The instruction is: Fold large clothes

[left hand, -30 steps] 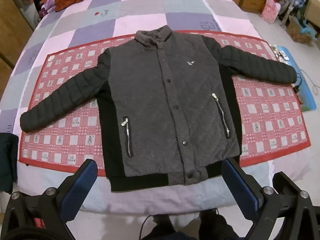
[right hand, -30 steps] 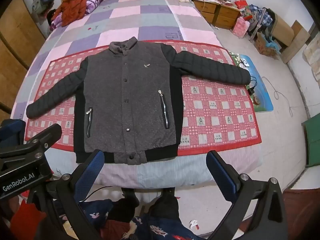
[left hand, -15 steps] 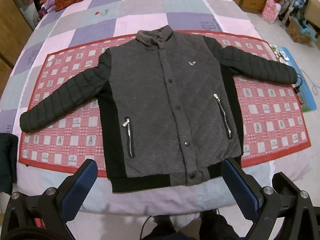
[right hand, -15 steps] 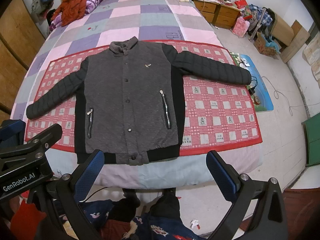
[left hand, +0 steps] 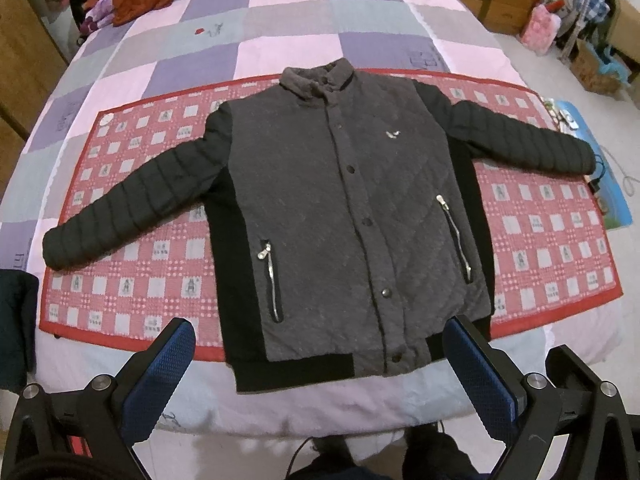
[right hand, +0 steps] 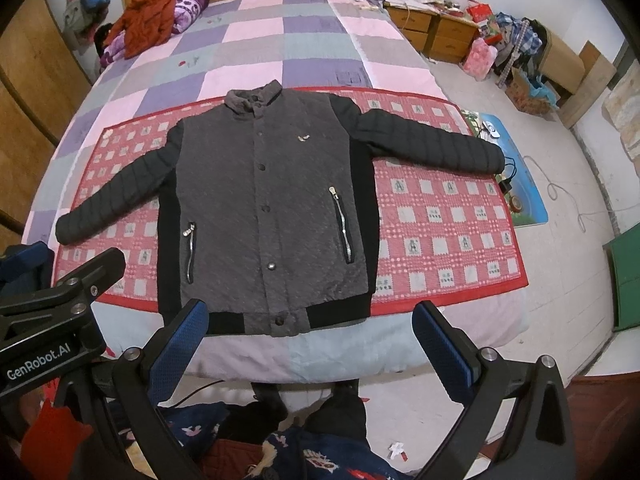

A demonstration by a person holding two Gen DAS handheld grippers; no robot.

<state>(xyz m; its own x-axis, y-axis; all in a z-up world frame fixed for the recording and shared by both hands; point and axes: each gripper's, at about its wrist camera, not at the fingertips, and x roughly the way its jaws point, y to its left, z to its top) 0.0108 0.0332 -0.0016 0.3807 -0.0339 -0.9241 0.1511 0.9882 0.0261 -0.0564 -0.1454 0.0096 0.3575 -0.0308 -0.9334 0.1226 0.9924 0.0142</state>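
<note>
A grey quilted jacket (left hand: 340, 216) (right hand: 260, 216) with black sleeves and side panels lies flat, front up and buttoned, on a red checked mat (left hand: 540, 232) (right hand: 440, 232) across the bed. Both sleeves are spread outward. Its black hem (left hand: 296, 372) reaches past the mat toward the bed's near edge. My left gripper (left hand: 320, 356) hovers open just short of the hem, nothing between its blue pads. My right gripper (right hand: 312, 344) is also open and empty, held below the hem, off the bed's edge. The left gripper's body (right hand: 60, 304) shows at the left of the right wrist view.
The bed has a pink, purple and grey checked quilt (left hand: 280, 12). An orange garment (right hand: 148, 16) lies by the wooden headboard. Wooden drawers (right hand: 432, 32), bags and boxes stand on the floor at the right, with a blue mat and cables (right hand: 520, 184). A dark garment (left hand: 16, 328) hangs at the left.
Both views have crept slightly forward toward the jacket; the hem sits a little lower in frame. Both grippers stay open and the jacket has not moved.
</note>
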